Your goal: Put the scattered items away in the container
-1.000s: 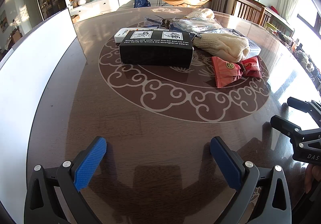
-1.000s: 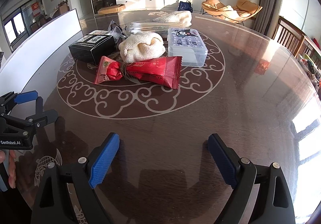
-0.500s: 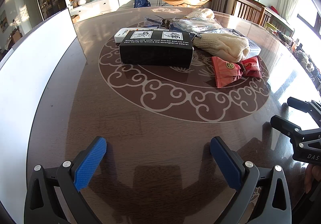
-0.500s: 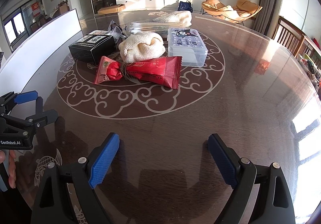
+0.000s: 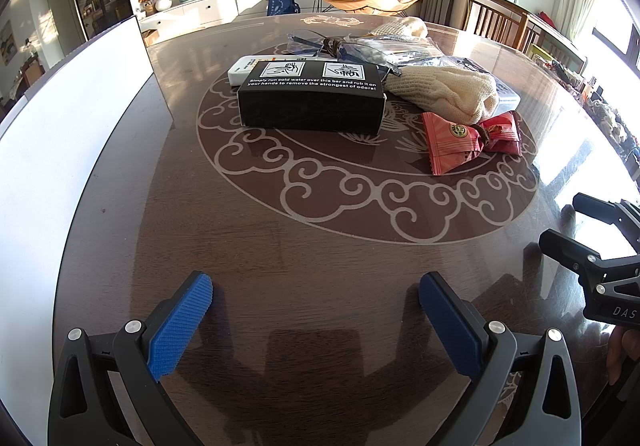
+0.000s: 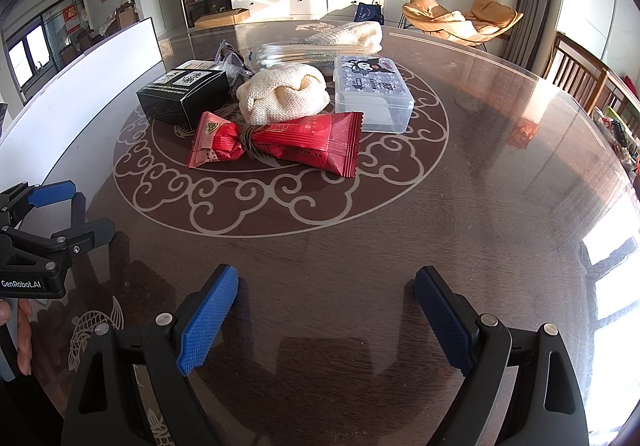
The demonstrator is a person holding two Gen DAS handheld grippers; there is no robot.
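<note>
Grippers with blue ribbed pads, left and right, hover with jaws spread wide and empty over a dark round wooden table. Near its centre lie a black cardboard box, cream knitted cloth, red foil snack packet and clear plastic lidded box, crowded together. A white-walled container stands at the table's left edge.

R gripper: jaws wide apart, nothing btwn, over bare table
L gripper: far left edge, jaws apart, empty
Red snack packs: tied w/ cord, table centre
Knit cloth: just behind packs
Black box: left of cloth
Clear plastic box: right of cloth
White board: upright, table's left edge
</note>
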